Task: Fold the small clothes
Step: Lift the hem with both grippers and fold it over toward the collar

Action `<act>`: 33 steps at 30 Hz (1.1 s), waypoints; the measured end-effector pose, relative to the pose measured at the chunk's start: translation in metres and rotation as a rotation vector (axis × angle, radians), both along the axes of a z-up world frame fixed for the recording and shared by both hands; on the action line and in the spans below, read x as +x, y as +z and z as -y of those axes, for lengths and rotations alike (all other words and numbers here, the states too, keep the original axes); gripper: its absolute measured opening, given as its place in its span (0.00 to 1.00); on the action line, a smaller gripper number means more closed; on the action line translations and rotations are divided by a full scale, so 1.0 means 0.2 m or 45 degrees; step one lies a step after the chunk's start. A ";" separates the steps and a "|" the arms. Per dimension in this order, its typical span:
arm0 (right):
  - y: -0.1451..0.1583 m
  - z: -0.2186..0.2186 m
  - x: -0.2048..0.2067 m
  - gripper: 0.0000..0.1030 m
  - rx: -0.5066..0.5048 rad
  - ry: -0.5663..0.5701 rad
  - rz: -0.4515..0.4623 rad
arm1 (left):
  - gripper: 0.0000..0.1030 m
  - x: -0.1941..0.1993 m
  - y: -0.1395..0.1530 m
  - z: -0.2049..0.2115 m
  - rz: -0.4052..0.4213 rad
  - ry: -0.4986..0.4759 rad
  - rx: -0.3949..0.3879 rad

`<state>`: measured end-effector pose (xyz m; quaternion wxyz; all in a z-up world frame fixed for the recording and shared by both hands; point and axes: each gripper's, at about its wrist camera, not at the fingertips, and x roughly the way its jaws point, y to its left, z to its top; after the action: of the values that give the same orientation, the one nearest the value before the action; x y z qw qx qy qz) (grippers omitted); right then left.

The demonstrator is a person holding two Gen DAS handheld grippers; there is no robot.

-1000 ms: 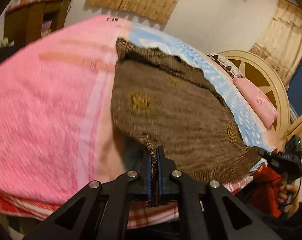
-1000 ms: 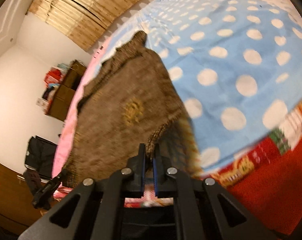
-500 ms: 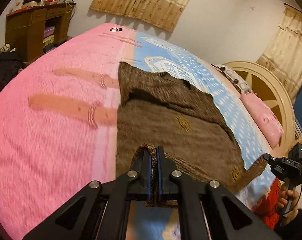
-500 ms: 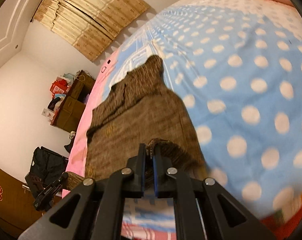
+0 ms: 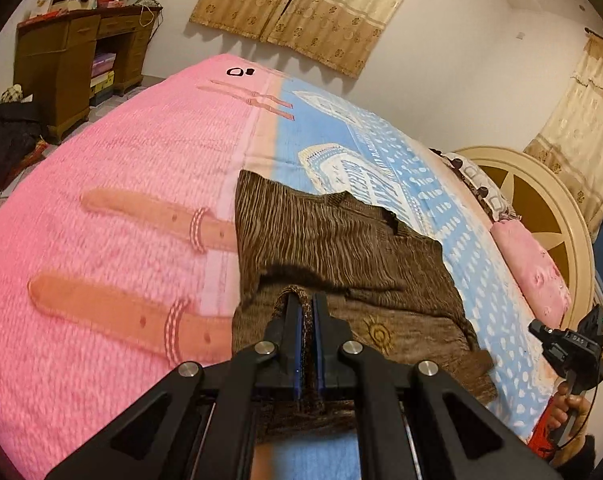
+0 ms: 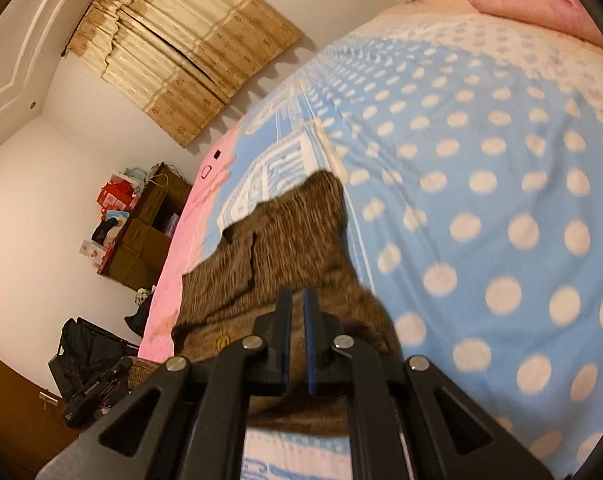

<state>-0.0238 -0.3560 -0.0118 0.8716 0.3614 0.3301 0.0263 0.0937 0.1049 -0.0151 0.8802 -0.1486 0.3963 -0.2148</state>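
A bedroom with white walls and tan curtains (image 5: 301, 12); a bed fills most of both views, covered by a blanket that is pink (image 5: 113, 208) on one side and blue with pale dots (image 6: 481, 184) on the other. A brown wooden desk (image 5: 65, 64) stands against the wall beyond the pink side, and a round cream headboard (image 5: 541, 208) with a pink pillow (image 5: 529, 264) sits past the blue side.

The brown knit garment (image 5: 341, 240) lies on the blanket, straddling the seam between pink and blue, mostly on the blue. Its long axis runs from the near bed edge away toward the curtains, and its far edge is uneven, with a raised corner toward the pink side. The near hem is lifted and brought over the body, so a fold shadow crosses the cloth partway up. A small yellow sun-like motif (image 5: 379, 334) shows on the lower layer.

The left gripper (image 5: 306, 320) is clamped on a bunched hem edge at the side nearer the pink. The right gripper (image 6: 297, 320) has brown knit lying between its narrowly spaced jaws at the side nearer the dots; whether it pinches the cloth I cannot tell. In the left view the right gripper appears at the far right, held in the person's hand (image 5: 569, 408).
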 end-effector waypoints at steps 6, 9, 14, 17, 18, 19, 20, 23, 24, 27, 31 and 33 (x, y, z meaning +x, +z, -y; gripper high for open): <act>-0.04 -0.09 0.02 0.35 -0.131 0.091 -0.044 | 0.04 0.01 -0.03 0.03 0.010 -0.010 0.015; -0.13 -0.11 0.01 0.75 -0.117 0.119 -0.126 | 0.04 0.01 -0.05 0.01 -0.009 0.002 -0.012; -0.23 -0.22 0.00 0.68 -0.348 0.124 -0.217 | 0.04 0.00 -0.05 -0.01 -0.009 0.016 -0.009; -0.31 -0.27 0.04 0.59 -0.456 0.136 -0.272 | 0.04 0.00 -0.06 0.01 -0.013 0.016 0.019; -0.34 -0.29 0.06 0.43 -0.484 0.152 -0.291 | 0.04 0.00 -0.06 0.01 -0.010 0.016 0.030; -0.37 -0.31 0.08 0.14 -0.504 0.168 -0.317 | 0.04 -0.01 -0.06 0.01 -0.006 0.014 0.041; -0.38 -0.32 0.09 0.10 -0.507 0.172 -0.328 | 0.04 -0.01 -0.06 0.01 -0.004 0.013 0.049; -0.34 -0.32 0.07 0.09 -0.540 0.151 -0.308 | 0.04 -0.01 -0.05 -0.01 -0.013 0.012 0.026; -0.30 -0.31 0.05 0.09 -0.552 0.142 -0.284 | 0.04 -0.01 -0.05 -0.02 -0.015 0.013 0.016; -0.20 -0.28 0.02 0.09 -0.472 0.126 -0.204 | 0.04 0.00 -0.04 -0.03 -0.018 0.022 -0.014; -0.07 -0.18 0.04 0.09 -0.261 0.098 -0.062 | 0.04 0.04 -0.01 -0.01 -0.002 0.033 -0.035; -0.03 -0.17 0.10 0.09 -0.226 0.080 -0.027 | 0.04 0.07 0.00 0.00 -0.001 0.038 -0.044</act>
<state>-0.0045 -0.3227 -0.0171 0.8954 0.2724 0.3516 0.0204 0.1071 0.1059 -0.0145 0.8805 -0.1697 0.3907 -0.2083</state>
